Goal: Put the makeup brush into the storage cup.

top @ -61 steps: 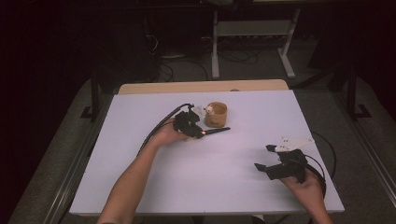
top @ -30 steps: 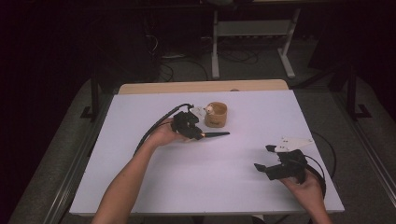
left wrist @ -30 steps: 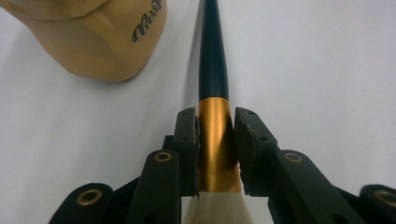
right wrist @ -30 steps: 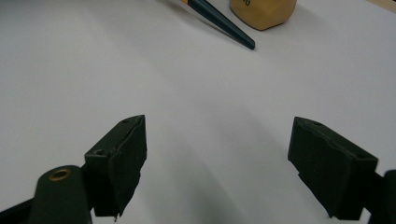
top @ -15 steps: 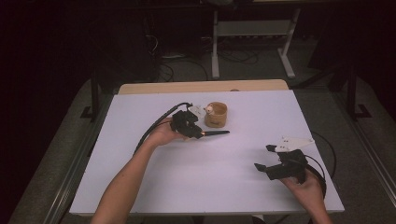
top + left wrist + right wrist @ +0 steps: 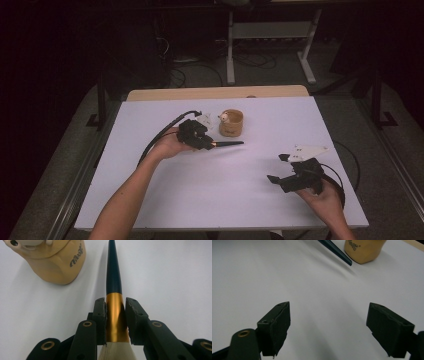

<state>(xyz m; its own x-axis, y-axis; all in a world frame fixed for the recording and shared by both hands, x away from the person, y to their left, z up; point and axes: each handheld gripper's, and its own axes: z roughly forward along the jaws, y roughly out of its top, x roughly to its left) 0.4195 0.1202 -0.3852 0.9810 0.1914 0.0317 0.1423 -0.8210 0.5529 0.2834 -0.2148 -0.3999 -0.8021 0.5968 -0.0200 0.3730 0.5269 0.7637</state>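
A person works at a white counter (image 6: 220, 200) with a hand-held gripper in each hand. The left hand-held gripper (image 6: 115, 315) has its jaws closed on a brush (image 6: 113, 282), pinching the gold metal band between the dark tapered handle and the pale bristles. In the high view the brush (image 6: 227, 144) is held roughly level just in front of a tan wooden cup (image 6: 231, 123), its handle pointing away from the left hand-held gripper (image 6: 200, 139) toward the middle of the counter.

The brush looks light, thin and stiff along its handle, soft at the bristles. The glossy handle would likely slip, so the metal band is the sound place to hold; the long handle could swing if the grip loosens.

The left forearm reaches in diagonally toward the cup, wrist bent so the jaws lie nearly flat. The right hand-held gripper (image 6: 295, 180) rests well to the right of the cup and nearer the person. In its own view the jaws of the right hand-held gripper (image 6: 329, 330) stand wide apart with nothing between them.
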